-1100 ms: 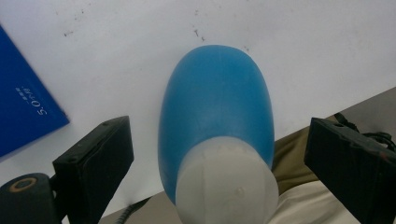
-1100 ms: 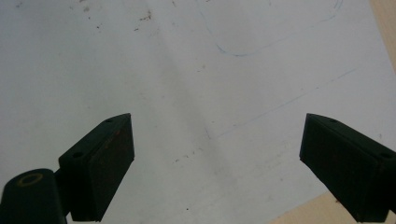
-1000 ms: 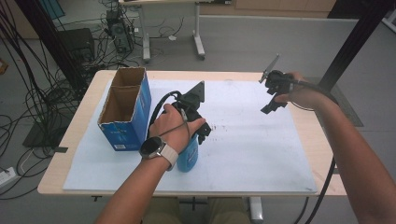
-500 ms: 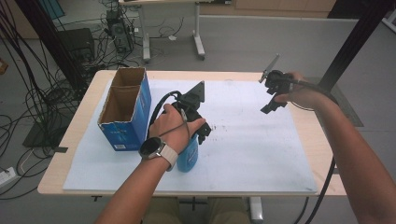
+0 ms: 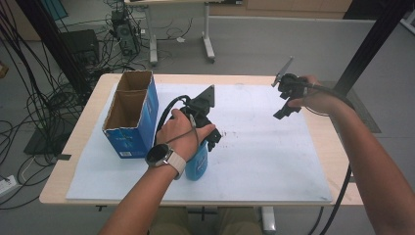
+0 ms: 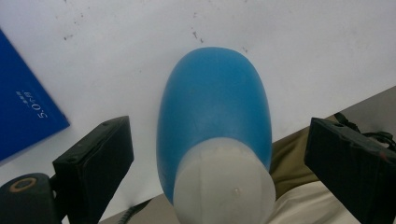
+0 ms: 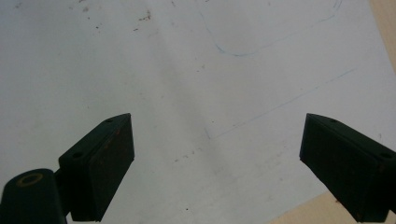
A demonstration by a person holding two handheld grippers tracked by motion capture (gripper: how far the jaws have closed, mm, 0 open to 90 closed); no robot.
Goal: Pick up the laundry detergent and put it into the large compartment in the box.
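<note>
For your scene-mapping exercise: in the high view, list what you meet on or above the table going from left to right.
Blue cardboard box → left tool with the blue bottle beneath it → right tool, held above the white mat.

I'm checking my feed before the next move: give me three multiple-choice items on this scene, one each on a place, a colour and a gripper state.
1. Where does the open cardboard box stand on the table?
A. left part
B. right part
C. near edge, middle

2. What colour is the body of the bottle between the left gripper's jaws?
A. red
B. blue
C. green

3. How do the right gripper's jaws stand?
A. shut on a cloth
B. shut on the bottle
C. open, nothing between

Answers: 1 A, the high view shows it at the left. 2 B, blue body with a whitish top. 3 C, bare white sheet shows between them.
</note>
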